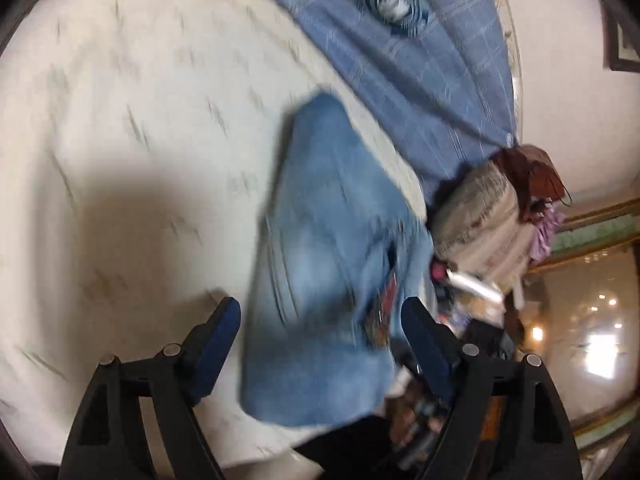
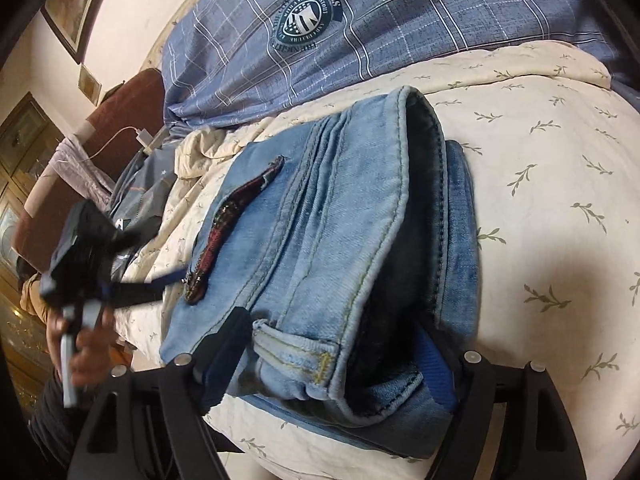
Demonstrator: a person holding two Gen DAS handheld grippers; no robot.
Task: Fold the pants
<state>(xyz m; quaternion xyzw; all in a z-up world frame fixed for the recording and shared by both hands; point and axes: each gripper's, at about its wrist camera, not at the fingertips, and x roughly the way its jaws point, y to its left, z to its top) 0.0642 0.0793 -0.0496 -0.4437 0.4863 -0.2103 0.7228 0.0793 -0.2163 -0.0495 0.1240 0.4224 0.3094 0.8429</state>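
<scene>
The cream leaf-print quilt [image 2: 560,208] covered the bed, a blue plaid pillow [image 2: 400,20] at its far side. The folded jeans [image 2: 320,240] lay in the middle of it. The right gripper [image 2: 328,344] straddled their near waistband end, jaws spread wide, not visibly pinching. The left gripper [image 1: 320,320], at the bundle's left edge, stood open too. Pressing layers flat before release would likely keep the fold tidy.

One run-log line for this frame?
jeans: folded on bed | left tongs: open, over jeans | right tongs: astride waistband, grip unclear
</scene>
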